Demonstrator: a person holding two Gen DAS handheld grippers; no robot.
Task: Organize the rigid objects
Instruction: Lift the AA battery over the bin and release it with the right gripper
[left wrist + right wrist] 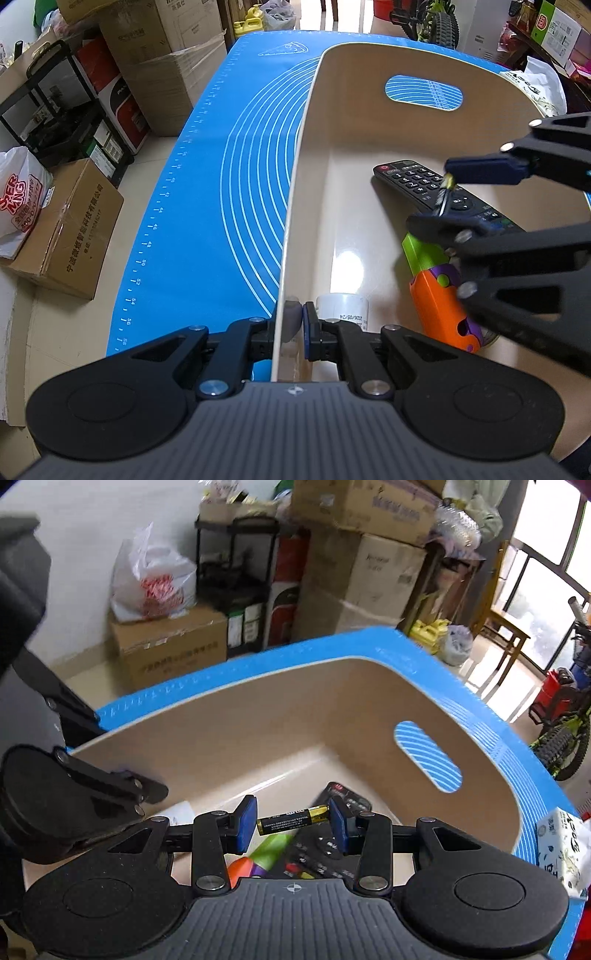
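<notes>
The left gripper (pixel 297 319) points steeply down at the near wall of the beige bin (pixel 295 206), its fingers (pixel 309 325) closed tight on that thin wall, one pad outside and one inside. In the left wrist view the wall runs up the middle of the frame from the pinch point.

The right gripper (pixel 293 821) tilts down over the open bin (pixel 258 709) and holds a battery (pixel 293 819) crosswise, black and gold, its two ends pressed between the blue pads at a moderate opening. In the left wrist view this gripper (pixel 448 199) comes in from the right edge of the frame, above the bin floor, with the battery (pixel 445 192) seen end-on and blurred between the pads.

On the bin floor lie a black remote control (pixel 417 181) at centre right, a green, orange and purple toy (pixel 436 284) just below it, and a white cylindrical container (pixel 341 304) close to the pinched wall. The bin has an oval handle slot (pixel 423 92) in its far wall.

The bin stands on a blue mat (pixel 221 184) printed with white arcs and ruler marks that covers the table. Cardboard boxes (pixel 70 229) and a white plastic bag (pixel 22 192) sit on the floor at the left of the frame.
</notes>
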